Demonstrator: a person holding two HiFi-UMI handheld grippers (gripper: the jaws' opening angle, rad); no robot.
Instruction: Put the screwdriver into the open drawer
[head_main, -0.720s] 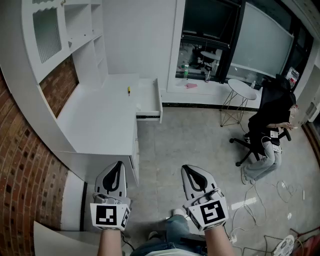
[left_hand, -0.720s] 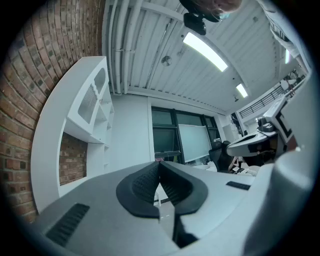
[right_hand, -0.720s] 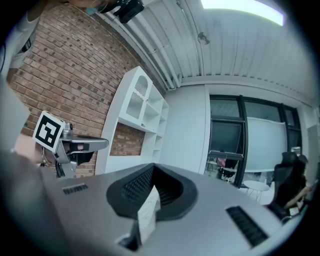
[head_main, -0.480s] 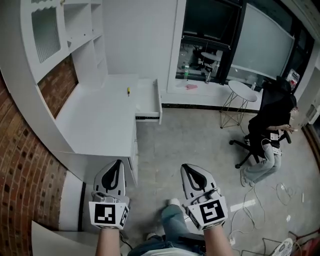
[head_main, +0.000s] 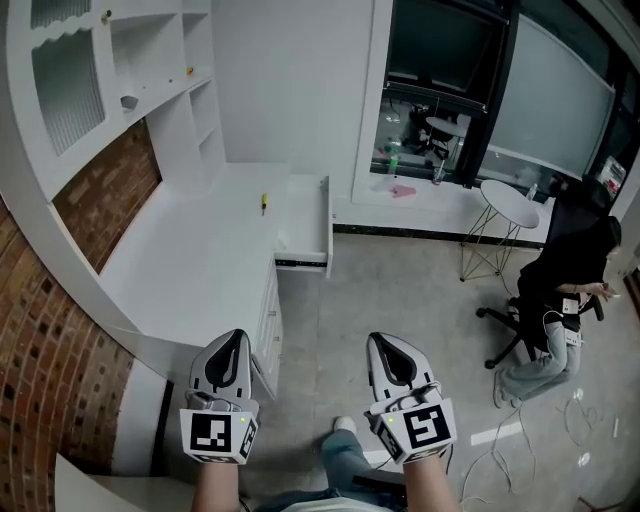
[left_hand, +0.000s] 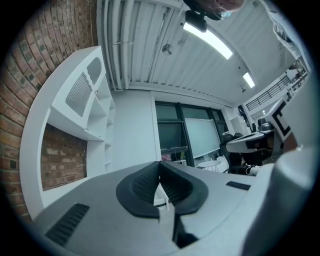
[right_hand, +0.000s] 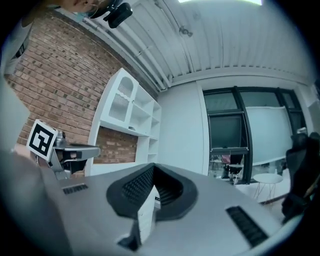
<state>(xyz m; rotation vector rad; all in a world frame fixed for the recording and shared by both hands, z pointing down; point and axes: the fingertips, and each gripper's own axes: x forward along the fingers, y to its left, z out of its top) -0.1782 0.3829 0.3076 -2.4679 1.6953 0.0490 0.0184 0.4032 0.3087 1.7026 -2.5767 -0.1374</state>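
On the desk, the screwdriver shows only as a tiny speck.

Evenly bright from ceiling strip lights, mild glare there; dark windows; strong fisheye, black vignette in both gripper views; soft close foreground

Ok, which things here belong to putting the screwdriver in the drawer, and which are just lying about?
Job: screwdriver on the desk, open drawer, left gripper, right gripper.
Lying about: round side table, wall shelves, office chair.
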